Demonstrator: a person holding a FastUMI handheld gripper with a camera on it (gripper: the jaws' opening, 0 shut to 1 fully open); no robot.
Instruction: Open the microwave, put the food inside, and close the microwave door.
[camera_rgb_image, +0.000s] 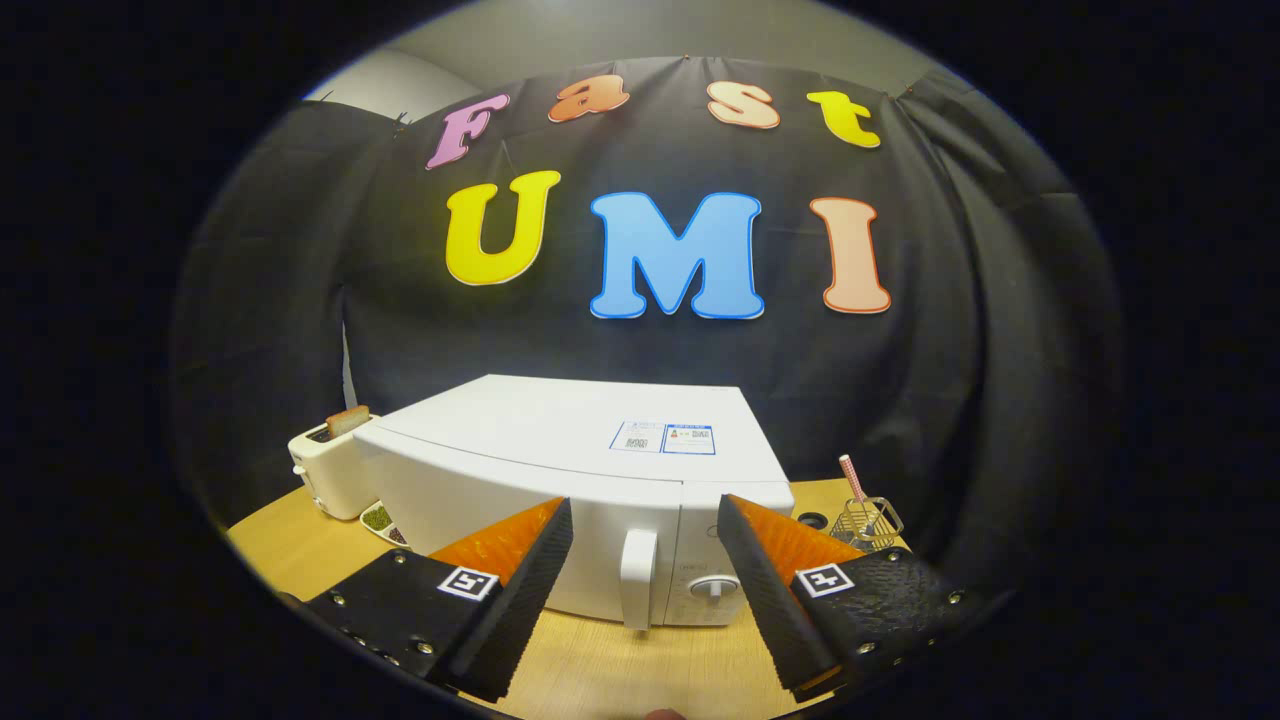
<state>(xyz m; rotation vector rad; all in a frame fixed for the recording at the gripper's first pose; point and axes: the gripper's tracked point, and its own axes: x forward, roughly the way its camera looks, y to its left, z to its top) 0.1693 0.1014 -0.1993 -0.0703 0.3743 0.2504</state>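
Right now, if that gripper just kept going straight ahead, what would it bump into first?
Most likely the microwave's door handle, which stands upright in line with the gap of the open gripper, on the shut microwave. Depth is hard to judge here.

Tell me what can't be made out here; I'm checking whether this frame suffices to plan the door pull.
- Microwave interior, gripper view: the shut door hides it.
- Dish beside the toaster: half behind the microwave, contents too small to identify.
- Microwave's lower left front: covered by the open gripper finger.
- Wire rack: contents too small.
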